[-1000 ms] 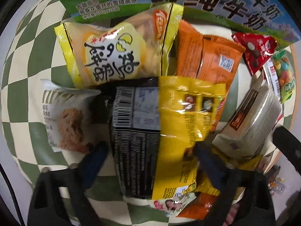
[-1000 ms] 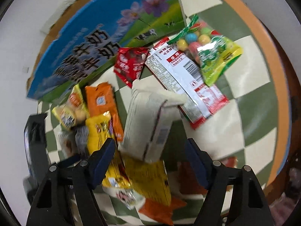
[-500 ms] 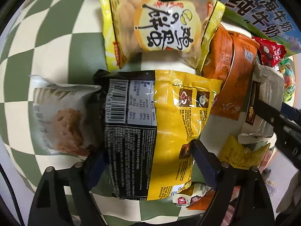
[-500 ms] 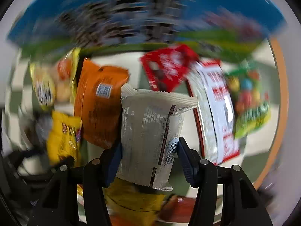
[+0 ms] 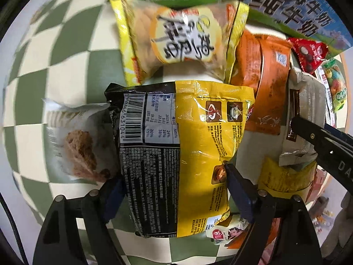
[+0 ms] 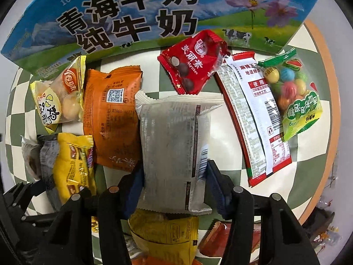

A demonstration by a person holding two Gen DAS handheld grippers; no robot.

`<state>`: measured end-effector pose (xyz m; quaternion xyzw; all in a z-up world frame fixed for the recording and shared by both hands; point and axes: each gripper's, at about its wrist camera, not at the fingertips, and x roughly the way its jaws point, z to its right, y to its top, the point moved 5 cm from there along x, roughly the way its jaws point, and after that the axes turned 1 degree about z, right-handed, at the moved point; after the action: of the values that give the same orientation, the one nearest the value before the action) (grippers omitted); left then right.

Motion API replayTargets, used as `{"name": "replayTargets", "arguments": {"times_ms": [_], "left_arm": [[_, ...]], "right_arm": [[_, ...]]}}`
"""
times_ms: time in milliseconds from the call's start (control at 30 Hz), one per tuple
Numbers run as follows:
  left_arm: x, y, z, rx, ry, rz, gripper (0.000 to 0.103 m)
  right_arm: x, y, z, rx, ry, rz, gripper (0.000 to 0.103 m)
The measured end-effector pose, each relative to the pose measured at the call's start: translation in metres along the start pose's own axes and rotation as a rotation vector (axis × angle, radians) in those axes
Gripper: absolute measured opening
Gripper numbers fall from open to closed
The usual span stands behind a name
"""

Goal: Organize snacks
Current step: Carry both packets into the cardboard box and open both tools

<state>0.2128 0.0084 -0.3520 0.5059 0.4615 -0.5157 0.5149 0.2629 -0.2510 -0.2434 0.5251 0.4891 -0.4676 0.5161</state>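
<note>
My left gripper (image 5: 174, 190) is shut on a yellow and black snack bag (image 5: 183, 150) held over the checkered table. My right gripper (image 6: 174, 181) is shut on a silver-grey packet (image 6: 174, 150), which also shows in the left wrist view (image 5: 306, 119). Around them lie a yellow egg-biscuit bag (image 5: 181, 37), an orange packet (image 6: 112, 114), a red chocolate-ball pouch (image 6: 194, 64), a red and white strip packet (image 6: 253, 119) and a bag of coloured gum balls (image 6: 293, 92).
A blue and green milk carton box (image 6: 143, 15) stands along the back. A clear bag with a brown cake (image 5: 75, 141) lies at the left. More yellow and red packets (image 6: 167, 231) lie near the front. The round table's orange rim (image 6: 328, 110) is at the right.
My right gripper has swung to face the milk box squarely, still gripping the silver packet. My left gripper has shifted a little with the yellow and black bag still held.
</note>
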Motion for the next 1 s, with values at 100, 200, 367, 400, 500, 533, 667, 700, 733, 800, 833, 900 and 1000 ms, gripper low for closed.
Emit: {"name": "replayTargets", "arguments": {"times_ms": [100,200,367,400,500,533,667,700,733,800,833,900,1000], "left_arm": [[-0.018,-0.002,-0.001,-0.025,0.024,0.044,0.083],[-0.043,0.001,-0.001,-0.066,0.014,0.077,0.083],[-0.103,-0.002,0.014,-0.094,-0.007,0.168,0.083],[-0.117,0.001,0.017,-0.100,-0.020,0.189,0.082],[-0.162,0.018,0.025,-0.106,-0.064,0.235,0.082],[-0.177,0.028,0.032,-0.101,-0.078,0.257,0.082],[-0.210,0.074,0.055,-0.090,-0.149,0.291,0.082],[-0.217,0.089,0.060,-0.082,-0.161,0.299,0.082],[-0.223,0.108,0.065,-0.075,-0.169,0.305,0.082],[-0.228,0.133,0.070,-0.065,-0.180,0.304,0.082],[-0.227,0.155,0.073,-0.063,-0.184,0.296,0.082],[-0.222,0.182,0.077,-0.060,-0.173,0.280,0.082],[-0.201,0.226,0.082,-0.061,-0.166,0.216,0.082]], "right_arm": [[-0.008,-0.001,-0.002,-0.023,0.020,0.039,0.057],[-0.025,0.001,0.000,-0.055,0.061,0.061,0.056],[-0.068,0.011,0.014,-0.101,0.160,0.107,0.056],[-0.078,0.012,0.017,-0.112,0.184,0.115,0.056],[-0.111,0.021,0.025,-0.151,0.244,0.146,0.056],[-0.123,0.025,0.025,-0.161,0.260,0.157,0.056],[-0.177,0.053,0.046,-0.191,0.317,0.222,0.056],[-0.189,0.065,0.049,-0.192,0.334,0.240,0.056],[-0.199,0.079,0.053,-0.195,0.345,0.257,0.056],[-0.210,0.101,0.063,-0.196,0.351,0.283,0.056],[-0.211,0.111,0.064,-0.197,0.346,0.292,0.056],[-0.206,0.142,0.067,-0.188,0.332,0.292,0.056],[-0.186,0.185,0.071,-0.160,0.335,0.251,0.056]]}}
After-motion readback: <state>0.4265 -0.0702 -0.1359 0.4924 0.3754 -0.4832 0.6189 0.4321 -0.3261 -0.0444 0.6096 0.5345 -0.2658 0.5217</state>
